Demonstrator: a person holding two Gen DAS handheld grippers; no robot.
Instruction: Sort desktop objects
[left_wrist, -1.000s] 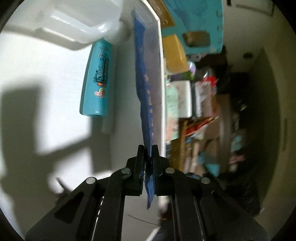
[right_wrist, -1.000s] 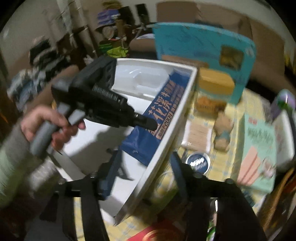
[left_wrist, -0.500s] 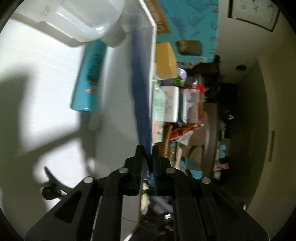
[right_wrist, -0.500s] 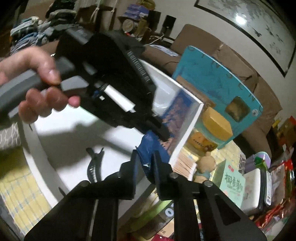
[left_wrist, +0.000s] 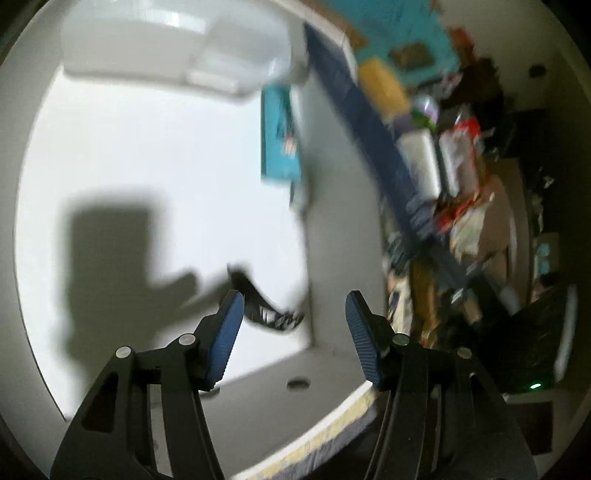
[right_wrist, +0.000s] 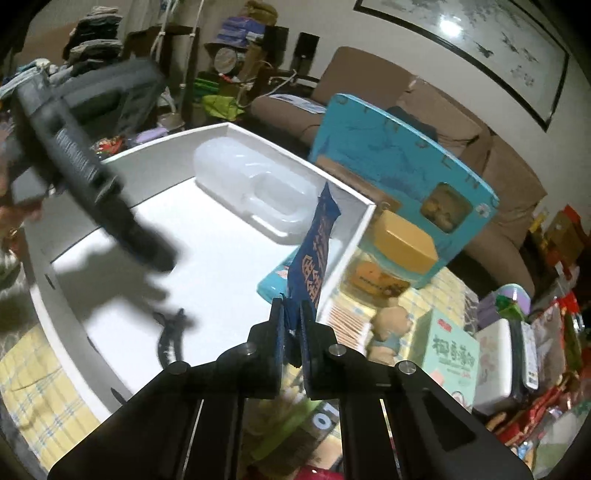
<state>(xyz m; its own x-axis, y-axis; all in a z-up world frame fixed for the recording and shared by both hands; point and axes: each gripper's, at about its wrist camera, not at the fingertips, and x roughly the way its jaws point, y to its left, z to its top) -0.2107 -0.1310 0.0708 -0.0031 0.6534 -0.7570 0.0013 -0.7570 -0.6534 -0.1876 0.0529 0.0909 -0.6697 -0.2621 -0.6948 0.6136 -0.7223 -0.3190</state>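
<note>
My right gripper (right_wrist: 292, 312) is shut on the lower end of a blue snack packet (right_wrist: 314, 254) and holds it upright at the white tray's (right_wrist: 364, 221) right wall. The packet also shows in the left wrist view (left_wrist: 369, 133), blurred. My left gripper (left_wrist: 293, 314) is open and empty above the tray floor (left_wrist: 147, 155); it shows blurred in the right wrist view (right_wrist: 96, 184). In the tray lie a teal tube (left_wrist: 279, 140), a black hair clip (right_wrist: 171, 338) and a clear plastic insert (right_wrist: 255, 192).
Right of the tray stand a large teal box (right_wrist: 391, 155), a yellow-lidded jar (right_wrist: 391, 258), a small bear figure (right_wrist: 391, 325), a green carton (right_wrist: 448, 354) and several packets. A checked cloth (right_wrist: 33, 391) covers the table.
My left gripper let go of the blue packet, opened and drew back to the left. My right gripper closed on the packet's lower end and now holds it alone.
</note>
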